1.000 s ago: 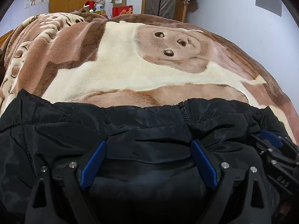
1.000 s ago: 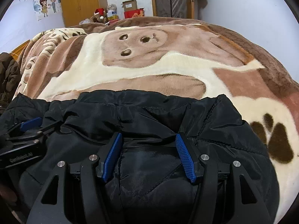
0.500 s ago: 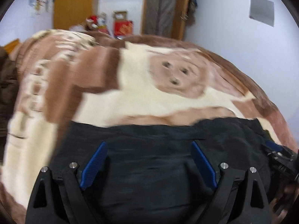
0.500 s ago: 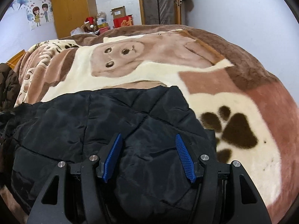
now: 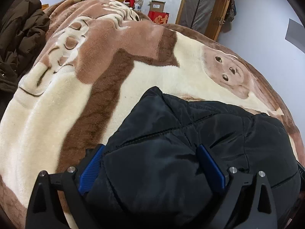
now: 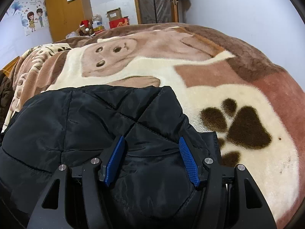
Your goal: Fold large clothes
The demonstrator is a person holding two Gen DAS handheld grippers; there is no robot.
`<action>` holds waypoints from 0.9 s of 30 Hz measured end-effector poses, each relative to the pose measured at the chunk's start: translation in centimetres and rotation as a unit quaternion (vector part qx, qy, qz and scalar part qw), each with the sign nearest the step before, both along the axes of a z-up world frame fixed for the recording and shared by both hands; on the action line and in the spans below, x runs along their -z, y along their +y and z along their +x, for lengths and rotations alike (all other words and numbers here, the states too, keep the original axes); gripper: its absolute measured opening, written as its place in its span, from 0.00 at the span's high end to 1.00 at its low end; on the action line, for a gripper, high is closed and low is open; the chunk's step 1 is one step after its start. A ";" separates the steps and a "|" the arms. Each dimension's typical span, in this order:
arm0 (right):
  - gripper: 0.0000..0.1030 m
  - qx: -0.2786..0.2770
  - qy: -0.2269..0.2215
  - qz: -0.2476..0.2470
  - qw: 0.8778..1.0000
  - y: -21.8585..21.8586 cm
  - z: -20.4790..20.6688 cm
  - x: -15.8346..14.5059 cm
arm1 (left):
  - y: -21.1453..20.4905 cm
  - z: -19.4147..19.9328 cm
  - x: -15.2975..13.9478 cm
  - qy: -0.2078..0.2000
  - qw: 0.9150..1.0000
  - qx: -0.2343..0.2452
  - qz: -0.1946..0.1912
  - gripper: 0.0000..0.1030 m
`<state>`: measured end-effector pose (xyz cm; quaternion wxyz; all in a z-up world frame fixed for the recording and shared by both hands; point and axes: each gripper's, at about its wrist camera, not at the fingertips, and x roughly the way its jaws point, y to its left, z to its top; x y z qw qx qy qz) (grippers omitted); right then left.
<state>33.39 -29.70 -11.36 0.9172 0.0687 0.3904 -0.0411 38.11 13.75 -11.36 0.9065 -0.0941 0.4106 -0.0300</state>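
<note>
We're on the bed, and the black quilted padded jacket (image 5: 200,139) lies bundled on the plush brown-and-cream blanket with the bear face and paw prints (image 5: 57,114), at its near edge. Our left gripper (image 5: 150,164) has just been opening its jaws; they stand very wide, with a puffy fold of jacket bulging up between the blue ribbed pads (image 5: 91,168), filling the gap. We can't tell whether those pads truly press on it. Our right gripper (image 6: 151,158) sits at a narrower spread, jacket fabric filling the gap between both blue pads (image 6: 188,162), which look pressed against it. Off to the left, a dark brown coat (image 5: 19,43) sits heaped at the blanket's edge.
</note>
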 end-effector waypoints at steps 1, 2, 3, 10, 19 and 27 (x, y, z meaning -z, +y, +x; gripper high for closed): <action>0.43 0.000 0.002 -0.001 1.000 0.0 0.0 -0.1 | -0.2 -0.1 -0.4 0.003 1.000 0.000 0.004 0.05; 0.43 -0.001 0.005 -0.001 1.000 0.0 0.0 -0.4 | -0.4 -0.1 -0.8 0.005 1.000 0.002 0.008 0.06; 0.43 -0.002 0.010 -0.003 1.000 0.0 -0.2 -0.9 | -0.3 -0.4 -1.3 0.005 1.000 0.004 0.011 0.06; 0.43 -0.009 -0.030 0.006 0.999 0.6 -5.3 -5.6 | 1.7 -6.1 -6.1 -0.055 0.998 0.001 0.006 0.07; 0.43 -0.006 0.022 0.011 1.000 0.3 -6.3 -1.6 | -0.2 -7.1 -1.4 -0.001 0.999 0.038 0.004 0.11; 0.43 -0.005 0.009 0.009 1.000 0.7 -7.5 -5.4 | -1.2 -8.4 -4.1 -0.004 0.999 0.033 0.004 0.12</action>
